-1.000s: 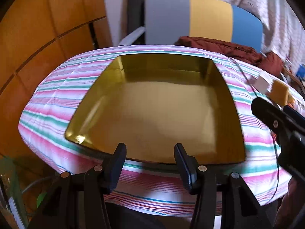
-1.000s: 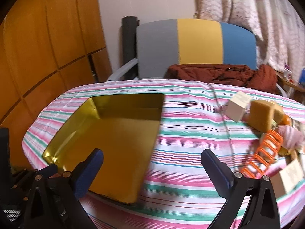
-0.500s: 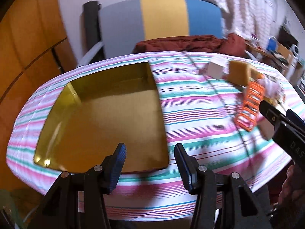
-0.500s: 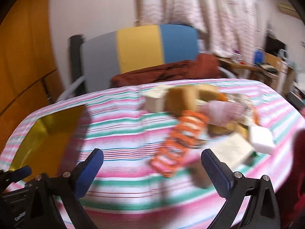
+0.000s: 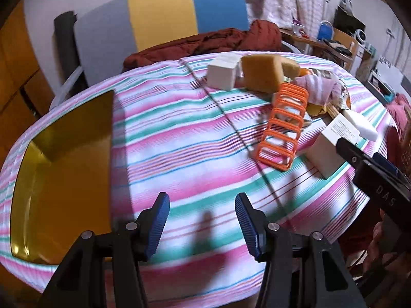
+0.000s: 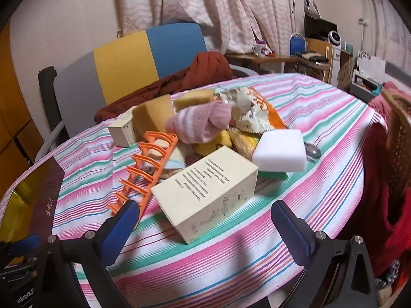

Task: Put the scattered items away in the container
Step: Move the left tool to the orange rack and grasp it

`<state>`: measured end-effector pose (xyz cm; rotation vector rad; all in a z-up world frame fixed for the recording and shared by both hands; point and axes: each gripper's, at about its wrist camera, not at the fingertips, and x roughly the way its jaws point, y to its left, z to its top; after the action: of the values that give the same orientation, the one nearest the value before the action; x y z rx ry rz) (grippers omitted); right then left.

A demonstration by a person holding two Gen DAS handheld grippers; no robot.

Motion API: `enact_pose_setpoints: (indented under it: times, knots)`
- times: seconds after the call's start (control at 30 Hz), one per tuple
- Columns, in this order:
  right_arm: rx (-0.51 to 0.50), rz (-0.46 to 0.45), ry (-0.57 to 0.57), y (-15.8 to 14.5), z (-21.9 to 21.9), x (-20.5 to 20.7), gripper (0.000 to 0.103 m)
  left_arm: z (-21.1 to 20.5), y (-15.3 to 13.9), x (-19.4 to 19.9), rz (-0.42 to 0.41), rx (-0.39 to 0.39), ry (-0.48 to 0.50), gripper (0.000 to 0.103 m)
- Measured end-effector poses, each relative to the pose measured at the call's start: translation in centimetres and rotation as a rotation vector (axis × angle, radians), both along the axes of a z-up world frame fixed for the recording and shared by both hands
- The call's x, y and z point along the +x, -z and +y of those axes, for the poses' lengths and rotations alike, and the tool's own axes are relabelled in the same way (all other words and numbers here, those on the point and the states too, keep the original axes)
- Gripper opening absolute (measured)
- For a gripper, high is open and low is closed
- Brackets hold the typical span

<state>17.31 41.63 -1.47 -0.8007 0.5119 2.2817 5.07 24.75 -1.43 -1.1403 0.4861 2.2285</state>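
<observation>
A gold tin (image 5: 61, 169) lies on the striped cloth at the left; its corner (image 6: 23, 200) shows in the right wrist view. A heap of items sits to its right: an orange rack (image 5: 285, 125) (image 6: 149, 166), a cream box (image 6: 208, 192) (image 5: 331, 148), a white sponge (image 6: 280, 151), yellow sponges (image 5: 262, 74), a pink sock (image 6: 200, 123) and a crumpled wrapper (image 6: 254, 110). My left gripper (image 5: 203, 223) is open over bare cloth between tin and heap, holding nothing. My right gripper (image 6: 205, 228) is open wide just in front of the cream box, not touching it.
A chair with grey, yellow and blue back (image 5: 159, 18) stands behind the table with a dark red jacket (image 5: 205, 43) on it. The table's near edge runs just under both grippers. A desk with clutter (image 6: 295, 56) stands at the back right, and red cloth (image 6: 380, 179) hangs at the right.
Both grippers have swung to the right, away from the gold tin and toward the heap. The cream box and orange rack now lie close before the right gripper. Both stayed open.
</observation>
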Motion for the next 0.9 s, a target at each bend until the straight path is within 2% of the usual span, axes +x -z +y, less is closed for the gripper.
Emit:
enact_pose_setpoints:
  times: [0.13,0.3,0.5,0.6,0.67,0.77,0.9]
  knots:
    - [-0.022,0.0,-0.02,0.7,0.7,-0.5,0.103,2.0,0.2,-0.5,0.01,0.01,0.061,0.054]
    - [-0.047,-0.02,-0.028,1.8,1.7,-0.9,0.103,3.7,1.0,-1.4,-0.043,0.041,0.107,0.054]
    - [-0.096,0.036,-0.074,2.7,3.0,-0.9,0.101,5.2,1.1,-2.0,-0.025,0.077,0.155,0.054]
    - [-0.114,0.04,-0.11,3.3,3.2,-1.3,0.091,6.1,0.8,-2.1,0.001,0.088,0.193,0.054]
    - [-0.142,0.048,-0.127,3.8,3.4,-1.4,0.07,6.9,0.8,-1.9,0.016,0.082,0.234,0.054]
    - [-0.128,0.03,-0.119,3.9,3.6,-1.0,0.053,8.0,0.9,-1.5,0.032,0.065,0.294,0.054]
    - [-0.153,0.049,-0.13,3.9,4.0,-0.1,0.05,9.2,1.1,-1.2,0.011,0.078,0.353,0.054]
